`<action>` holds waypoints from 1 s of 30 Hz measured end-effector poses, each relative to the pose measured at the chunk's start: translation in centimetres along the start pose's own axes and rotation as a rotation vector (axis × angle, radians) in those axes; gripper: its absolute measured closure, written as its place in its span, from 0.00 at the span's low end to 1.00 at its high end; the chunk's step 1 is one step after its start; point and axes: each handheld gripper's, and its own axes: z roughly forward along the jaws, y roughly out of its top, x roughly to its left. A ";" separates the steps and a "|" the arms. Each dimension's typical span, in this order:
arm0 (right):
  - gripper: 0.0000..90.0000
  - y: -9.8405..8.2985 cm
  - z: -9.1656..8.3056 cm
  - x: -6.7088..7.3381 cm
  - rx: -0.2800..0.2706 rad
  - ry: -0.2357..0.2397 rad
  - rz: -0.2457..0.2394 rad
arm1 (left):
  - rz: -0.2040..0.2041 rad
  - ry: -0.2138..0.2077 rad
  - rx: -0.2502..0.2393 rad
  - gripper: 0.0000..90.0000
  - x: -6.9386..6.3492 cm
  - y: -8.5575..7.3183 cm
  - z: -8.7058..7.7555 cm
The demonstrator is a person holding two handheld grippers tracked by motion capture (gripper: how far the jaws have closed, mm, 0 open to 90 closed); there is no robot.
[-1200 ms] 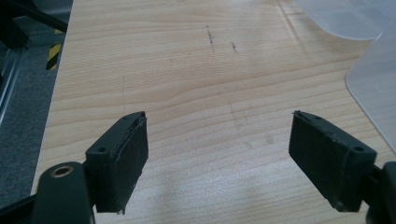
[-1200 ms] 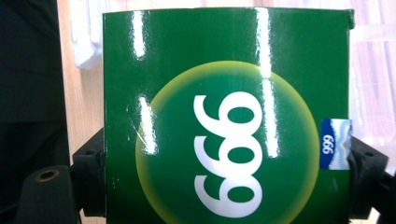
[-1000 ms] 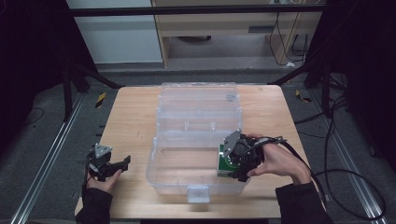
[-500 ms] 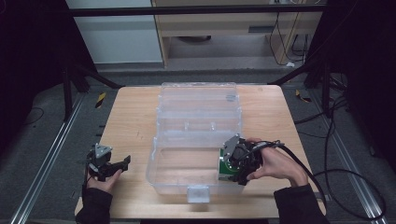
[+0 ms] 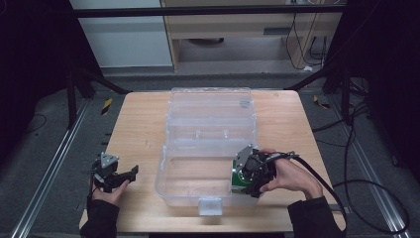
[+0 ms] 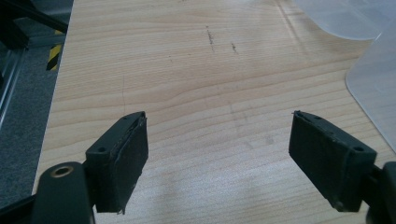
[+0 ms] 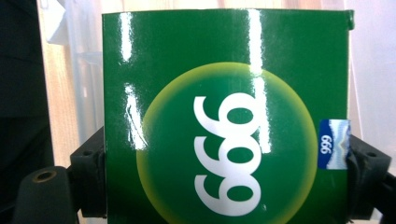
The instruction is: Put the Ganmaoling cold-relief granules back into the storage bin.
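A light wooden table (image 5: 138,124) stands in a dark workspace, with a large clear plastic box (image 5: 208,148) open on it: the lid lies flat toward the far side and the tray sits toward the person, a small latch tab at its near edge. At the tray's right near corner the right gripper (image 5: 243,174), held in the person's right hand (image 5: 292,173), clasps a glossy green carton (image 7: 224,116). In the right gripper view both black jaws press on the carton's two sides; a yellow-green disc with white "999" fills its face, and a small blue "999" sticker sits at its right edge. From the high view the carton seems to be inside the tray or just at its wall; I cannot tell which. Well to the left, the left gripper (image 6: 217,163) rests low over bare wood in the left hand (image 5: 110,189), its jaws spread wide with nothing between them
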 end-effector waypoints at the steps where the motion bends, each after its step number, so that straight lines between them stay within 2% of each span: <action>1: 0.16 0.0 0.1 0.0 0.002 -0.002 0.000 | 0.000 -0.001 0.001 0.21 0.0 0.0 0.0; 11: 0.16 0.1 0.9 0.0 0.046 0.007 -0.006 | 0.001 -0.005 0.002 0.22 0.0 0.0 0.0; 19: 0.15 -0.3 1.1 0.0 0.032 0.009 0.015 | 0.002 -0.008 0.004 0.22 0.0 0.0 0.1; 30: 0.14 -0.5 1.2 -0.1 0.056 0.011 0.025 | 0.002 -0.009 0.004 0.22 0.0 0.0 0.0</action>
